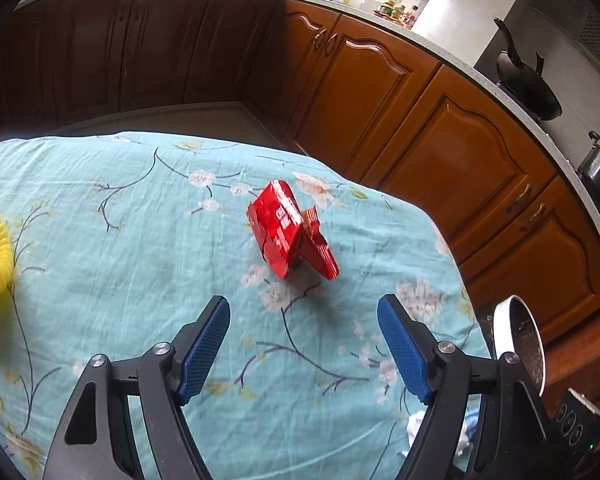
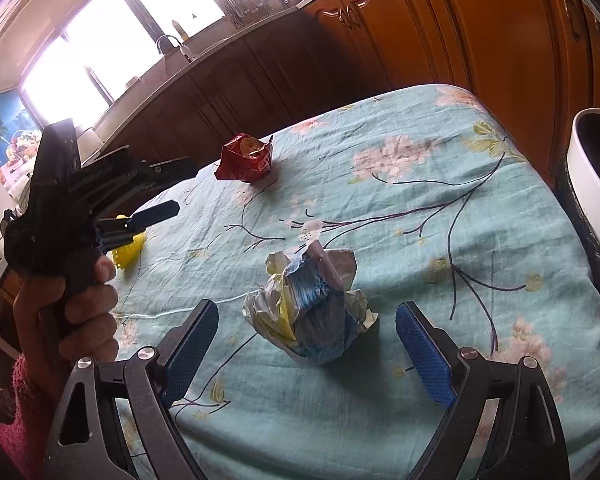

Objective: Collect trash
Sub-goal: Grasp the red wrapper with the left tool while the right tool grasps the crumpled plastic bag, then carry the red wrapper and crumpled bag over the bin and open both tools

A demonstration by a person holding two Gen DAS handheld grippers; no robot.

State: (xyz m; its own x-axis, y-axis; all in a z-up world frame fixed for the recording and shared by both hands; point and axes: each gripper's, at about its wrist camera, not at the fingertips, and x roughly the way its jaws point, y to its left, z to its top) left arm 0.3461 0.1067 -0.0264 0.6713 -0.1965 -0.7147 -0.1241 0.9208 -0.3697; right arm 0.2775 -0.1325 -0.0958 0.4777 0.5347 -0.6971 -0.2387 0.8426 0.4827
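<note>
right claw (image 2: 306, 322) gapes wide around the crumpled paper wad (image 2: 310, 308); left claw (image 1: 304, 316) gapes too, red box (image 1: 290, 232) pointing its long side toward the bench's (image 1: 100, 240) far corner.

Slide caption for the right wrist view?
Open right gripper faces crumpled wrapper on floral cloth; red packet beyond.
</note>
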